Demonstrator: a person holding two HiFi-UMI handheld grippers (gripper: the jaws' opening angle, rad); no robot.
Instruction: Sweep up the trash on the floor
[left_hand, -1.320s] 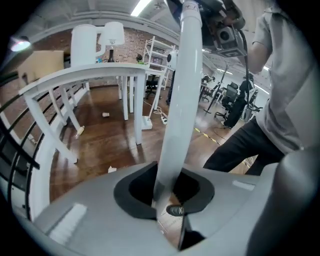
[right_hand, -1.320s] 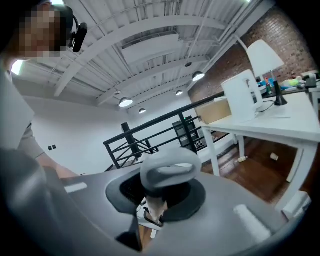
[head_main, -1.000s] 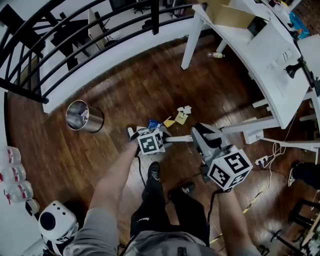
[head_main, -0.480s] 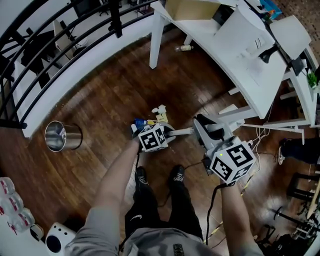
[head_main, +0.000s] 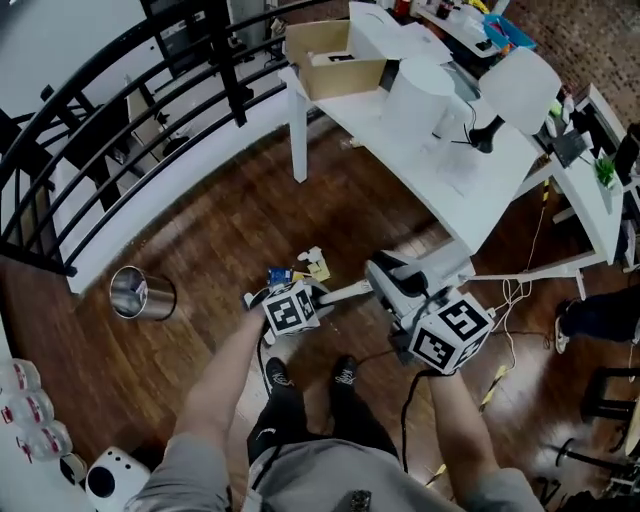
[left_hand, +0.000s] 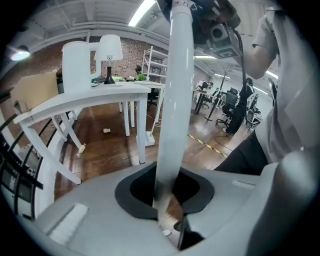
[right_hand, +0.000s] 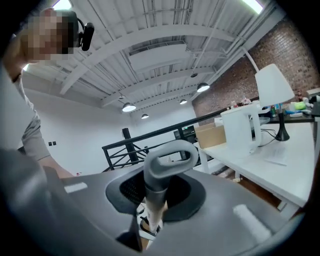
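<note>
A steel bin (head_main: 140, 293) stood on the wooden floor (head_main: 200, 240), well to the left of the work. The left gripper (left_hand: 167, 199) pointed steeply down. Its fingers had just been closing, and they pinched the white broom pole (left_hand: 177, 100) low on its length. The trash (head_main: 305, 268), a small heap of paper scraps and a blue wrapper, lay on the floor just beyond that gripper, between it and the worktop (head_main: 470, 190). The broom's head could not be made out under the gripper. Further right, the right gripper (right_hand: 155, 200) held the same pole just below its grey loop handle (right_hand: 170, 155), fingers pressed onto it.

The step in hand looked like setting the broom for a stroke. To do it well, both grips probably needed to stay firm so that the pole did not twist between the fingers. The lower hand would best steer while the upper one acted as the pivot. The head likely had to come down on the far side of the heap, so that one short, flat stroke would gather every scrap. A stroke to the left would seem sensible, toward the bin. Light paper could scatter under a fast sweep, so a slow, low pass seemed safer. The worktop's legs stood near on the right and the person's shoes (head_main: 345, 372) close behind, so the swing had little room.
</note>
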